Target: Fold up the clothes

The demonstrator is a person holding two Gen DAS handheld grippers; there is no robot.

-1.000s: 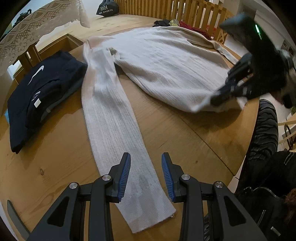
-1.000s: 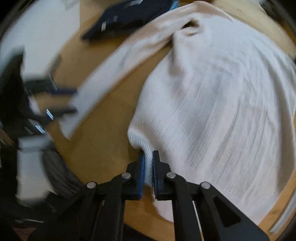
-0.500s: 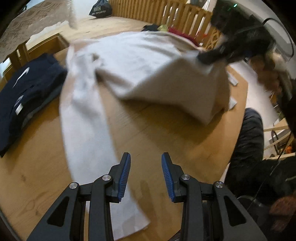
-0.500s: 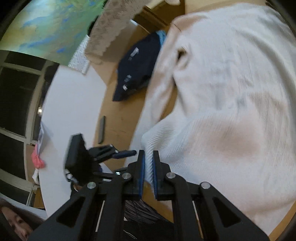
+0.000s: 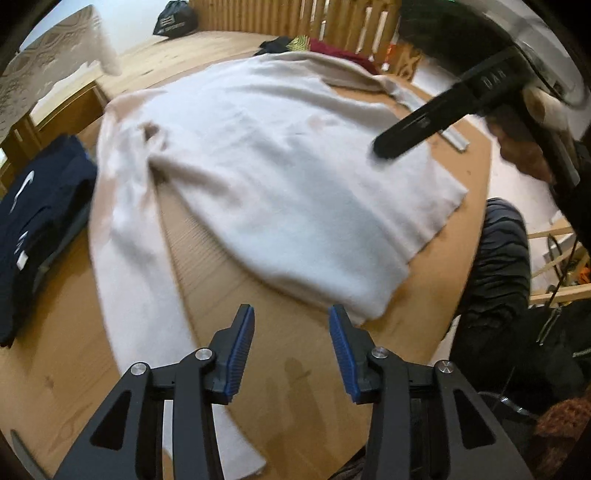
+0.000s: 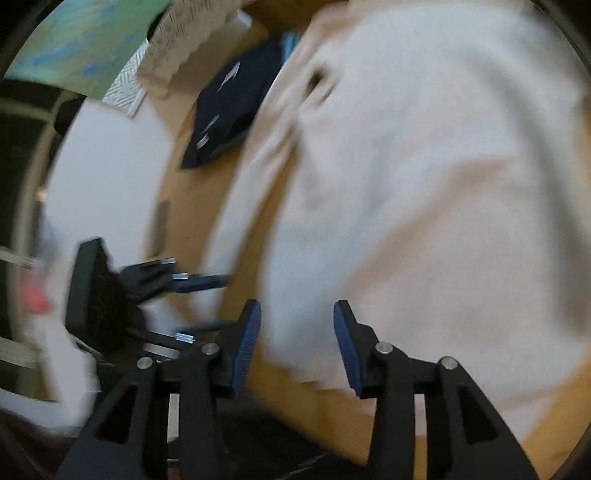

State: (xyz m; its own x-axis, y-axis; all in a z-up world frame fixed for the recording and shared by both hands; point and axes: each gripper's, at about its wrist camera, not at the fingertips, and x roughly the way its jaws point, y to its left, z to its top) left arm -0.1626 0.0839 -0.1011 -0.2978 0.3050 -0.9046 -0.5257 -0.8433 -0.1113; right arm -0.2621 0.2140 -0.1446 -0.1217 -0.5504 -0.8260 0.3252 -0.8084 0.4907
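A cream knit sweater lies spread on the round wooden table, one long sleeve running toward me on the left. My left gripper hovers over bare wood just right of that sleeve, its jaws opening with nothing between them. My right gripper hangs over the sweater's near hem, jaws opening, pads clear of the cloth. In the left wrist view one of its fingers reaches over the sweater's right side.
Folded navy clothes sit on the table's left side. Dark and red garments lie at the far edge before a wooden railing. A person's dark clothing is beside the table's right rim.
The right gripper was shut on the sweater's hem and lifting it; its jaws now stand apart and the sweater lies flat. The left gripper moved right, off the sleeve, and opened slightly wider.
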